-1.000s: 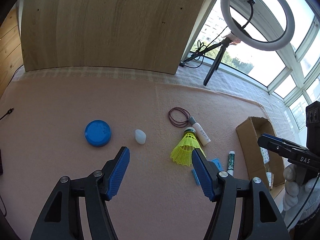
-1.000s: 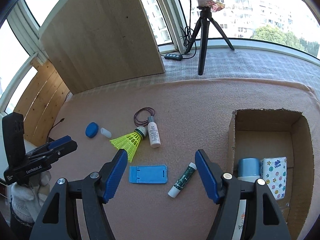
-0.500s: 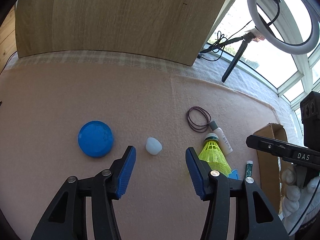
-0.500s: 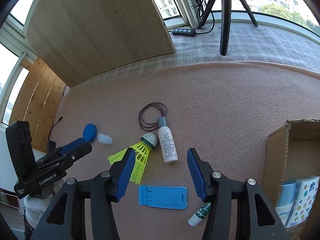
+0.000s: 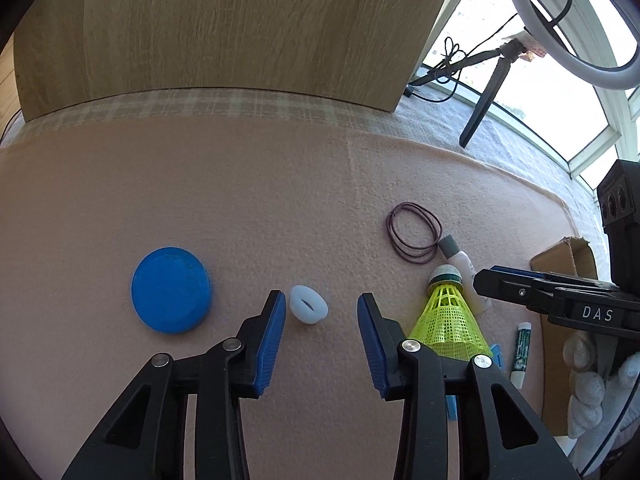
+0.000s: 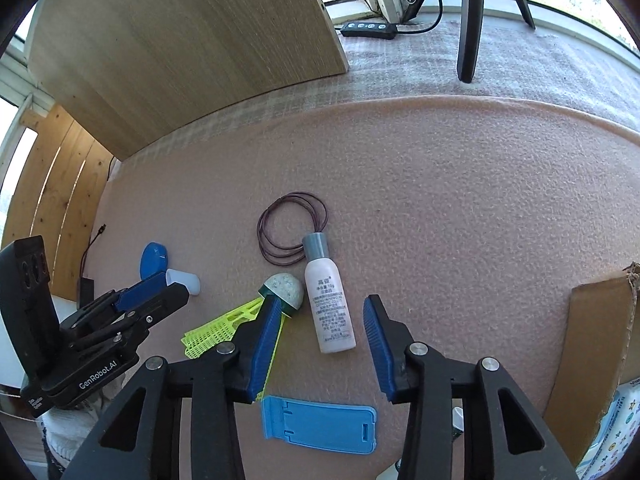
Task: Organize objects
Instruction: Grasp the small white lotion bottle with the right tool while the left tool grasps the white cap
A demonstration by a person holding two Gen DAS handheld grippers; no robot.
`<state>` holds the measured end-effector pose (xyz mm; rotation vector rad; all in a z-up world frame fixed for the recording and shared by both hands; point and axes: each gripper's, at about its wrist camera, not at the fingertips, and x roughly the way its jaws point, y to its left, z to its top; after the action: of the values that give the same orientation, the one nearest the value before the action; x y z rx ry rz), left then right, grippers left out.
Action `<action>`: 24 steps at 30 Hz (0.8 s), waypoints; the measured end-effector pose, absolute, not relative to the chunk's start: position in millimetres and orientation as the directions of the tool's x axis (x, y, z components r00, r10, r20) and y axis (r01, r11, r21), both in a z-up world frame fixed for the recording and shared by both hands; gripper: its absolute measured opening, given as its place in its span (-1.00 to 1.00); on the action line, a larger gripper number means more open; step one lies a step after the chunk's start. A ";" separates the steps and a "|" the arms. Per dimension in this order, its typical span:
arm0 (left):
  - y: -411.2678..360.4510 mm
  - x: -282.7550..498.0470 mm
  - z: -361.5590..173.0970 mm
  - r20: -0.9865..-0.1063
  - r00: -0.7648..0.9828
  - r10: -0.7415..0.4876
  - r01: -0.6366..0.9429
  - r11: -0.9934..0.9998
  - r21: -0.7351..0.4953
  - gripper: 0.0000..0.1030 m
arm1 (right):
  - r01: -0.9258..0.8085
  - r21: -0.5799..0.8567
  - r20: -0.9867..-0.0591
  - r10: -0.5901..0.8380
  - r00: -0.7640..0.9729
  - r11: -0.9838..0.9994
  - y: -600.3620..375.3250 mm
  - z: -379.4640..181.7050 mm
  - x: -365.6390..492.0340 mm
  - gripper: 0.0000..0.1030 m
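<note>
- Down over the pink felt mat, the left gripper is closing its jaws; the small white cap is lying between the blue pads, nearer the left one, and neither pad is pressing on it yet.
- Just left of that gripper, the blue round lid is lying flat on the mat.
- Meanwhile the right gripper is also closing its jaws, with the pale pink bottle lying between the pads, untouched by either.
- The bottle's grey cap is resting on the loop of dark red cord.
- The yellow shuttlecock is lying beside the bottle, its cork head nearly touching it and its skirt passing behind the right gripper's left pad.
- A blue phone stand is lying flat on the mat below the right gripper's fingers.
- A green-and-white tube is lying beside the cardboard box in the left wrist view.
- A white-gloved hand is holding the right gripper's handle.
- Behind everything, a wooden board is standing upright, with a ring light on a tripod near the window.
</note>
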<state>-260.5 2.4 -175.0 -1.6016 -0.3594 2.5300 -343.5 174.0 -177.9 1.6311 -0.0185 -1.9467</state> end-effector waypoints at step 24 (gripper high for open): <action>-5.5 -248.4 -166.8 -0.857 -0.469 0.214 0.033 -0.965 -0.260 -0.84 | 0.408 0.406 -0.880 -0.470 -0.066 -0.818 192.6 -179.0 -332.3 -0.65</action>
<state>-248.4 -5.5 -166.8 -1.5575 -0.3675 2.5787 -332.3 192.6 -179.0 1.6280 -0.0677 -1.9361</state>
